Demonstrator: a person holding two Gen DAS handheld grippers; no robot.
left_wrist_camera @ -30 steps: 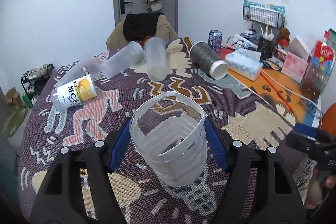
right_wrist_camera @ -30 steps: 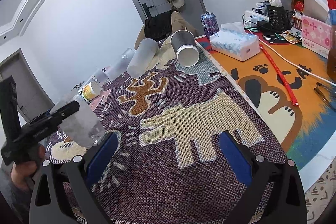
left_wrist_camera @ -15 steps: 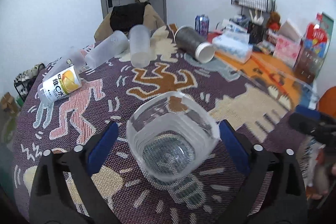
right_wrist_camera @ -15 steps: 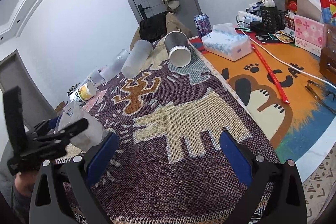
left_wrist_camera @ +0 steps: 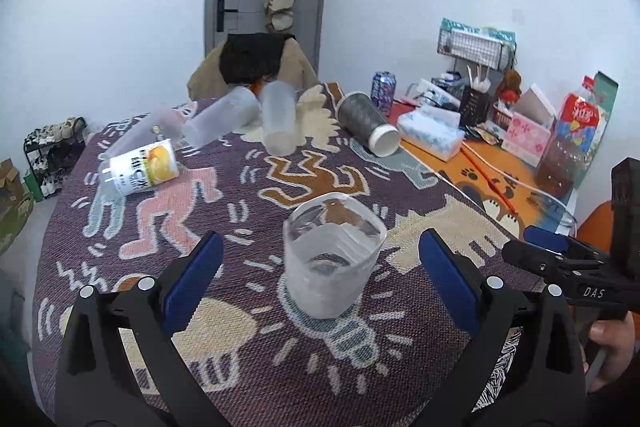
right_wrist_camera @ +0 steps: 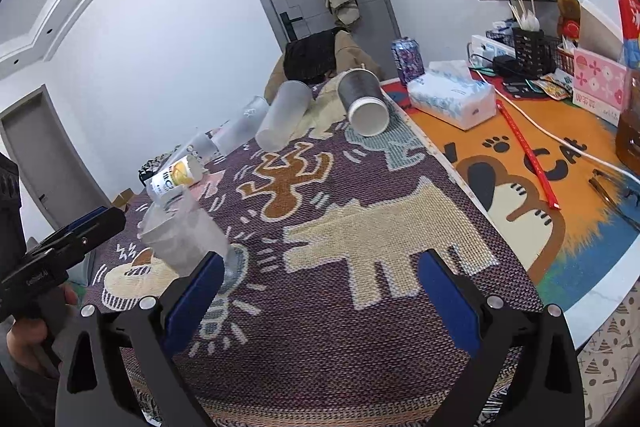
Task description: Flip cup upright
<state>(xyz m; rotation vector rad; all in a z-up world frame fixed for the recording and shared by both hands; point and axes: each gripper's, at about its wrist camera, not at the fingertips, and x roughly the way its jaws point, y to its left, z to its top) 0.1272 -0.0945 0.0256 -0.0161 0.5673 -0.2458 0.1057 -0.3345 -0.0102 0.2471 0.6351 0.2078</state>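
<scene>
A clear plastic cup (left_wrist_camera: 332, 259) stands upright on the patterned mat (left_wrist_camera: 248, 195), mouth up. My left gripper (left_wrist_camera: 320, 275) is open, its blue pads wide apart on either side of the cup and not touching it. The cup also shows at the left of the right wrist view (right_wrist_camera: 184, 239). My right gripper (right_wrist_camera: 320, 291) is open and empty over the mat near the front edge. It shows at the right edge of the left wrist view (left_wrist_camera: 560, 259).
Lying on the mat at the back are a dark paper cup (left_wrist_camera: 368, 125), two frosted tumblers (left_wrist_camera: 278, 123) (left_wrist_camera: 222, 119) and a labelled bottle (left_wrist_camera: 142, 167). A tissue box (left_wrist_camera: 432, 137), can (left_wrist_camera: 383, 91), cable, drink bottle (left_wrist_camera: 568, 147) and boxes crowd the orange mat (right_wrist_camera: 520, 163) on the right.
My left gripper let go of the clear cup, opened wide and drew back. The cup now stands upright on the mat. The right gripper stayed open and barely moved.
</scene>
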